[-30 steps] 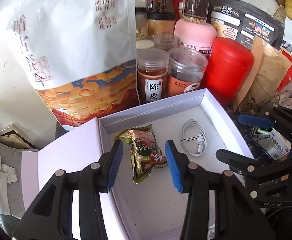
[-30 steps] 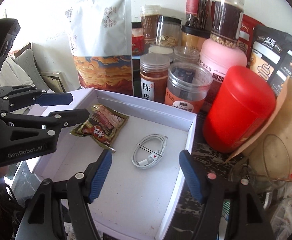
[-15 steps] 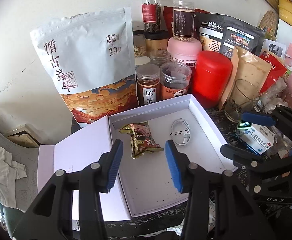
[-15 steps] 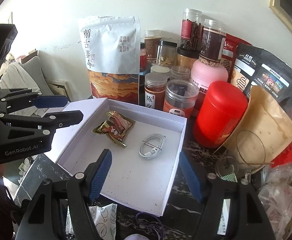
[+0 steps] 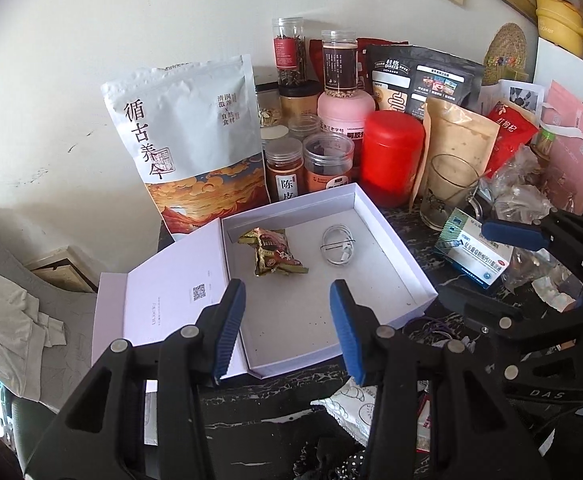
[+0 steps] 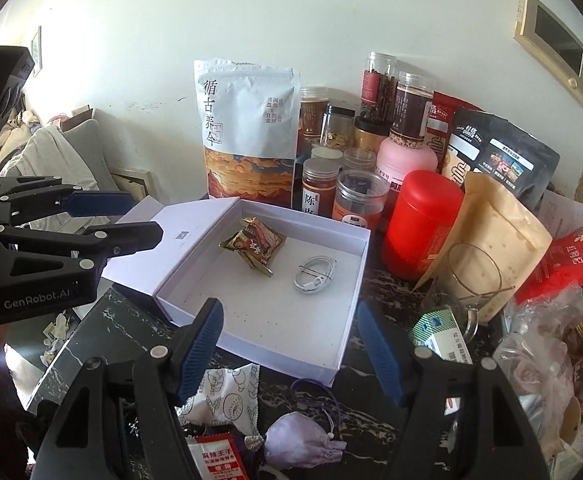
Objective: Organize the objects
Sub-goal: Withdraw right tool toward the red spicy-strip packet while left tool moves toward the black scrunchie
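Both grippers, left [image 5: 287, 320] and right [image 6: 305, 354], hover with jaws apart and empty. The box [image 6: 353, 312] holds a snack [image 6: 255, 246] and cable [image 6: 315, 274]. Next likely the pouch [image 6: 301, 438] at the tabletop's front edge.

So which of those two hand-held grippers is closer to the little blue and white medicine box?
The right hand-held gripper: the medicine box lies just past its right finger. The left hand-held gripper hangs over the white box's near edge, farther left.

medicine box [image 6: 443, 334] half hidden, red packet [image 6: 217, 460] cropped
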`<state>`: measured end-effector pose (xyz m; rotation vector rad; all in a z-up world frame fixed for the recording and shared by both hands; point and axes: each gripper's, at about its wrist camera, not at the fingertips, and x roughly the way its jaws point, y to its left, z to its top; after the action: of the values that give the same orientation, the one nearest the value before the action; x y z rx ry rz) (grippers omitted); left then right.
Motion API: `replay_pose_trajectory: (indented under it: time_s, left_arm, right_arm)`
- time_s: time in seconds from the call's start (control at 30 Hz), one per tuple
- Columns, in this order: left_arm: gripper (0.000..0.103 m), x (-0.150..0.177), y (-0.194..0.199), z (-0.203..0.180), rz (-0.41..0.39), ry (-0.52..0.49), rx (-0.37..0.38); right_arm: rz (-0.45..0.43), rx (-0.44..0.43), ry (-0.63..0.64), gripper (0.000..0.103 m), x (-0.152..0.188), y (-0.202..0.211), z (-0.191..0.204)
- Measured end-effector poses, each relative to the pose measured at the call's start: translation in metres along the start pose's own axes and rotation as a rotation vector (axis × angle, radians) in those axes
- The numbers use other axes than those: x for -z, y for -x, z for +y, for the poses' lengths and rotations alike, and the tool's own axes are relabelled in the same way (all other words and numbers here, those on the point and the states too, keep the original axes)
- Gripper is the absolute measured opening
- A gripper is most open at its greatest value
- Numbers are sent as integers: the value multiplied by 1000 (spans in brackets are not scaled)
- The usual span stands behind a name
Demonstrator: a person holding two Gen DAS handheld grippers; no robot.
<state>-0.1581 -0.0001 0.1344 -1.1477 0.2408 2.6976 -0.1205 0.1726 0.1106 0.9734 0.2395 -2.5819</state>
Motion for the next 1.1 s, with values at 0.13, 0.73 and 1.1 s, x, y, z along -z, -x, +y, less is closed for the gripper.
replay_pose_trajectory:
  time_s: [0.13, 0.73, 1.1]
  left_arm:
    - [45, 13, 19, -6, -8, -4, -3]
    - [56, 72, 59, -30, -6, -33, -5]
    - [59, 118, 62, -35, -12, -37, 30]
  right_arm:
    - [-9, -2, -2, 71, 12, 13, 6]
    - [-22, -9, -23, 73, 64, 46, 18]
    - [-2, -55, -54, 80, 102, 45, 28]
